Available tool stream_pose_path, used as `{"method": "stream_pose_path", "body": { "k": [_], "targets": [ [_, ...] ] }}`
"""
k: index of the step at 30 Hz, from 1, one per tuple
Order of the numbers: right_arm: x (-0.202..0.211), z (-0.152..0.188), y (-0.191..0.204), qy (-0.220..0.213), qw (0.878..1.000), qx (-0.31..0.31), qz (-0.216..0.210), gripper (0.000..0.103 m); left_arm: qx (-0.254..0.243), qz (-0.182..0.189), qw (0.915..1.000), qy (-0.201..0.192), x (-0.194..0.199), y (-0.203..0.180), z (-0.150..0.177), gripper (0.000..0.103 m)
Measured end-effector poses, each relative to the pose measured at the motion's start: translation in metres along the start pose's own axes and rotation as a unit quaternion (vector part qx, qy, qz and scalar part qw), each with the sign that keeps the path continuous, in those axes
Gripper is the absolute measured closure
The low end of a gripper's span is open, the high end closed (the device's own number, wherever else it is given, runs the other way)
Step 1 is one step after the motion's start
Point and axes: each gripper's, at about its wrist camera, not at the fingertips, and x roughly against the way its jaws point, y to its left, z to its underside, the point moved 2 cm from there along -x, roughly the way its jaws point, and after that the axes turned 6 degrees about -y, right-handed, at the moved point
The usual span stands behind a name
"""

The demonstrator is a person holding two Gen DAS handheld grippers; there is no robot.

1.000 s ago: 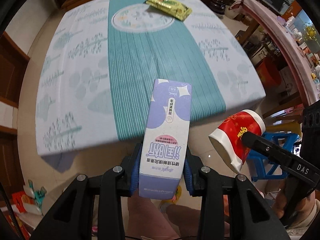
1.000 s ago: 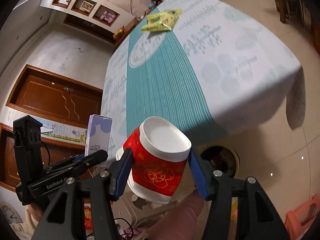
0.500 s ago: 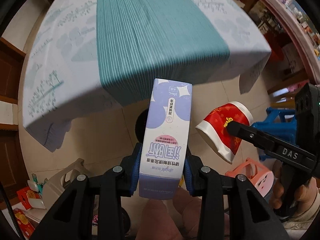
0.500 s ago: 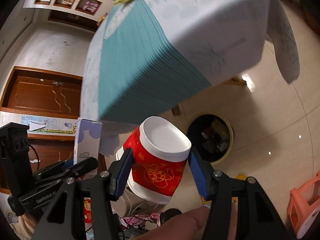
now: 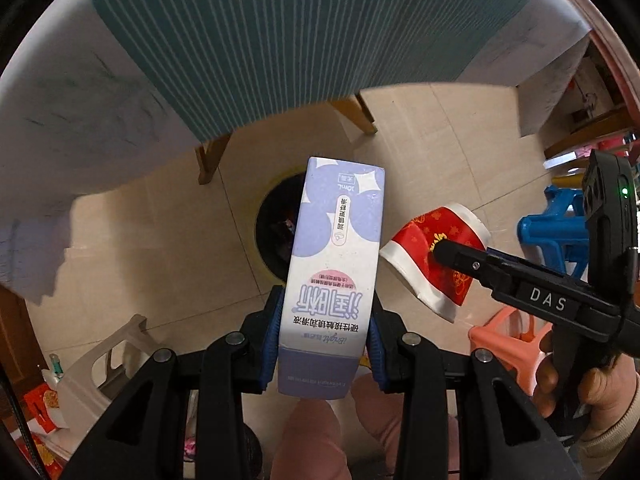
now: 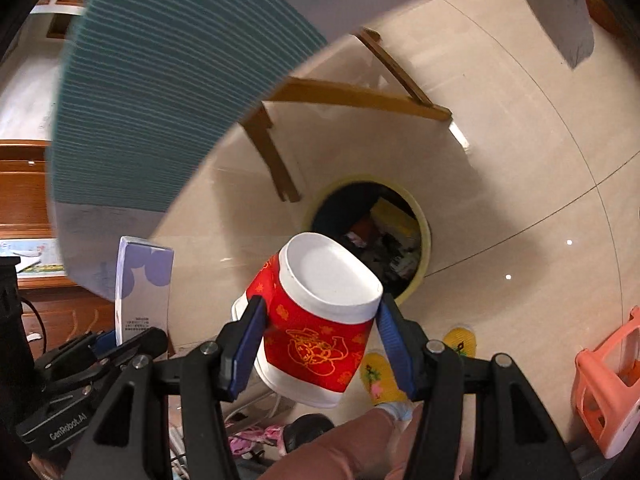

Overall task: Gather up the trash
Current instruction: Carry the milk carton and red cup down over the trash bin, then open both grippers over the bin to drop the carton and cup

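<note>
Both wrist cameras look steeply down, sharing the floor bin (image 5: 276, 232) (image 6: 416, 248) below the table (image 5: 280, 40) edge.

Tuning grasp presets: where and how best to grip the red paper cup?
Grip the red paper cup across its mid-wall, jaws on opposite sides, as the right gripper does now. The round, tapered wall offers no flats, and the middle avoids the open rim.
</note>
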Motion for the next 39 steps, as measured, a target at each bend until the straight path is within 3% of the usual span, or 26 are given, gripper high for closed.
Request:
{"method": "stream_pose_path", "body": {
  "k": [7,15,18,20,23,26,29,39],
  "targets": [
    [-0.061,0.009,-0.024,0.013,1.0,-0.001,0.028,0.046,-0.006,-0.005,1.0,0.0,-0.069,0.008,0.002,0.068],
    [-0.112,0.008,-0.028,0.033,0.998,0.014,0.05,0.046,-0.035,-0.014,0.9992,-0.015,-0.109,0.007,-0.005,0.067],
    [-0.121,0.007,-0.026,0.038,0.998,0.013,0.051,0.045,-0.035,-0.011,0.9992,-0.016,-0.116,0.011,-0.004,0.052],
    [-0.126,0.005,-0.026,0.04,0.998,0.01,0.049,0.044,-0.032,-0.01,0.9992,-0.02,-0.115,0.014,-0.005,0.035],
    [-0.132,0.001,-0.024,0.04,0.998,0.001,0.04,0.043,-0.036,-0.015,0.999,-0.023,-0.11,0.021,-0.004,0.024],
    [-0.129,-0.001,-0.018,0.027,0.999,0.009,0.039,0.031,-0.037,-0.024,0.9985,-0.031,-0.104,0.025,-0.004,0.022],
    [-0.126,-0.002,-0.014,0.016,0.999,0.013,0.034,0.031,-0.033,-0.025,0.9983,-0.041,-0.094,0.031,-0.002,0.017],
    [-0.085,0.006,0.009,-0.015,0.999,0.008,0.032,0.031,-0.033,-0.013,0.9975,-0.061,-0.029,0.04,0.014,0.016]
  ]
}}
